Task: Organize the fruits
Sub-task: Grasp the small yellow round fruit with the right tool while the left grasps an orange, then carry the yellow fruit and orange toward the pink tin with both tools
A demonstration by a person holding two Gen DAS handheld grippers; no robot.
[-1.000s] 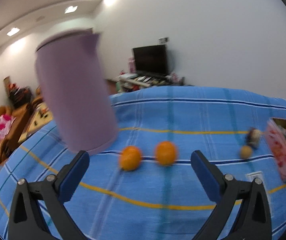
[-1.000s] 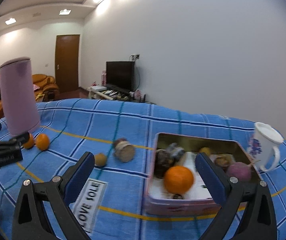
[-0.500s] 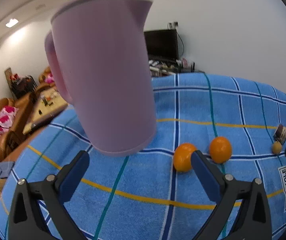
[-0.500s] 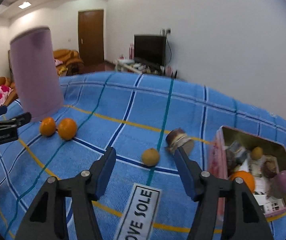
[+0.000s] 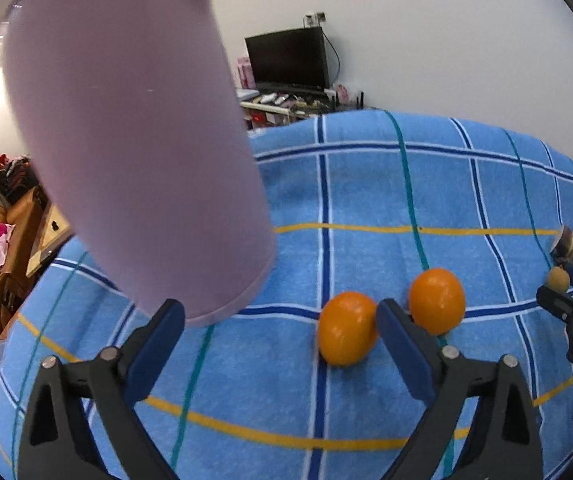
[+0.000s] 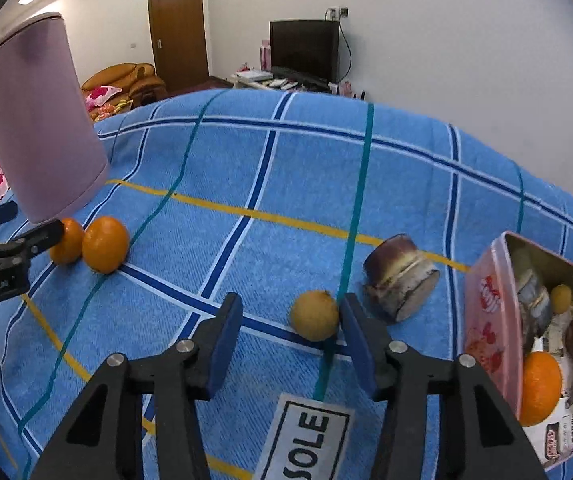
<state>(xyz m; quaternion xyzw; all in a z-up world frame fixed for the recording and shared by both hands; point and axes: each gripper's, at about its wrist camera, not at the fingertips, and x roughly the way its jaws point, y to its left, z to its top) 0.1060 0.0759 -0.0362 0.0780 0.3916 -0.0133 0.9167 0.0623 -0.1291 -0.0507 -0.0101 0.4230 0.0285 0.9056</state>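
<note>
Two oranges lie side by side on the blue checked cloth: one point(image 5: 346, 328) between my left fingers, touching the right finger, the other point(image 5: 437, 300) just beyond that finger. My left gripper point(image 5: 280, 326) is open. In the right wrist view both oranges point(image 6: 105, 244) sit at the far left. A small yellow-brown fruit point(image 6: 314, 314) lies between my right fingers, against the right one. My right gripper point(image 6: 288, 318) is open. A pink tin point(image 6: 486, 300) at the right holds an orange point(image 6: 538, 388) and several other fruits.
A tall mauve jug point(image 5: 134, 152) stands on the cloth close left of my left gripper, also seen in the right wrist view point(image 6: 38, 120). A brown-and-cream round object point(image 6: 400, 276) lies on its side beside the tin. A "LOVE SOLE" label point(image 6: 306, 436) is on the cloth.
Both grippers moved forward and down. The left closed in on the near orange beside the jug. The right narrowed its opening and came around the small yellow-brown fruit.
</note>
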